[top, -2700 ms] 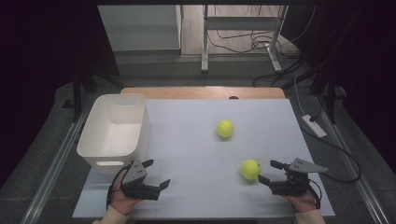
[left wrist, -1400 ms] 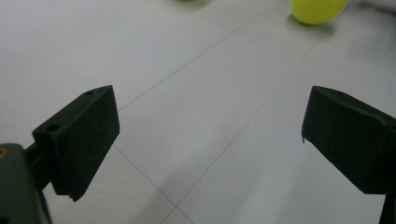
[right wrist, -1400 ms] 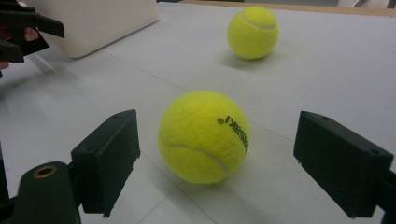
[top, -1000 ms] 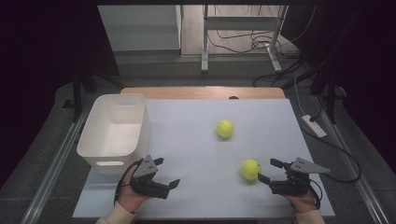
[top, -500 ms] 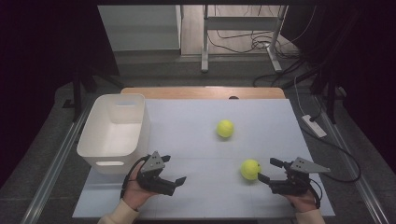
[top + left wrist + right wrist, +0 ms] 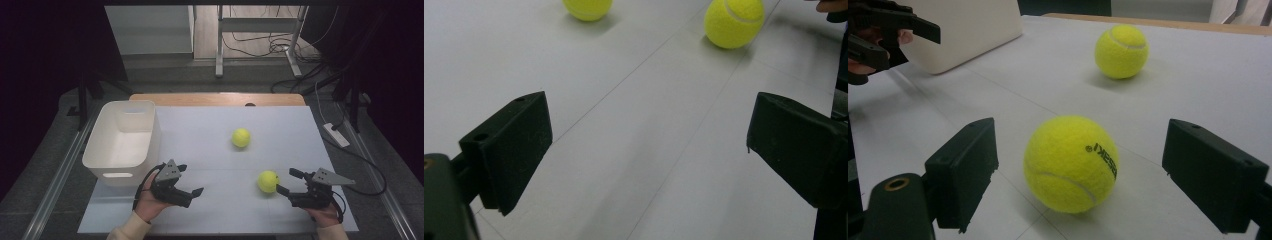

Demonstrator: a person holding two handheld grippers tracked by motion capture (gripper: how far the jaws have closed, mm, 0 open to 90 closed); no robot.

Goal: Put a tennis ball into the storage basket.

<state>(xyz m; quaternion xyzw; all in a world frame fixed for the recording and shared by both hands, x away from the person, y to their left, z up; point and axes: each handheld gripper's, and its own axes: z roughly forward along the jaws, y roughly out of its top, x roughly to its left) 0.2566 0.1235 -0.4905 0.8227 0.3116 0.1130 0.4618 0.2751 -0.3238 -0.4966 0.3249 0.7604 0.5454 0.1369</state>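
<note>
the right gripper (image 6: 289, 181) sat spread, the near tennis ball (image 6: 268, 181) just off its jaws at nine o'clock, so it wanted a level push forward before closing, while the left gripper (image 6: 189, 179) waited, also spread.

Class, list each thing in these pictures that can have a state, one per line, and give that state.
Left tongs: open, holding nothing, off the bin's near corner.
Right tongs: open, aimed at the near ball, not touching it.
Near tennis ball: loose on the table.
Far tennis ball: loose on the table.
White bin: upright, open-topped, looks empty.
</note>
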